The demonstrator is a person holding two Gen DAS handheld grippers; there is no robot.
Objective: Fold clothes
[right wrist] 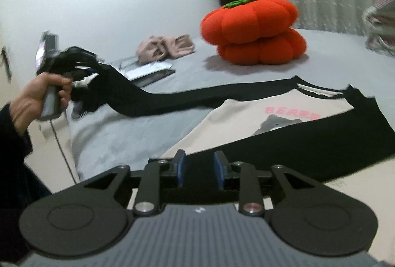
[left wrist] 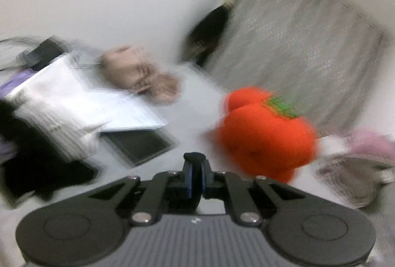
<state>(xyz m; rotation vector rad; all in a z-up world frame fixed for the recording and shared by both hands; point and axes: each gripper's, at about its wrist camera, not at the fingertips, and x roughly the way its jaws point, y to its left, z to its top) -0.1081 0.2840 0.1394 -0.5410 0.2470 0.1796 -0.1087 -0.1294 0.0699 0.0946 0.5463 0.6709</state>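
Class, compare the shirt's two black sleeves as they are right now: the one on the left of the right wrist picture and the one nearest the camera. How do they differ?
The left sleeve is stretched out sideways, its cuff lifted off the bed by the left gripper. The near sleeve lies flat on the bed, folded across the shirt's front. The left sleeve is clamped; the near sleeve lies between the right gripper's parted jaws. Both are black.

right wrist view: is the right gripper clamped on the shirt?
No. The right gripper has a clear gap between its pads, above the shirt's black sleeve.

Shirt [right wrist: 246, 118] flat on the bed [right wrist: 118, 138] — plush pumpkin [right wrist: 251, 30] behind it.
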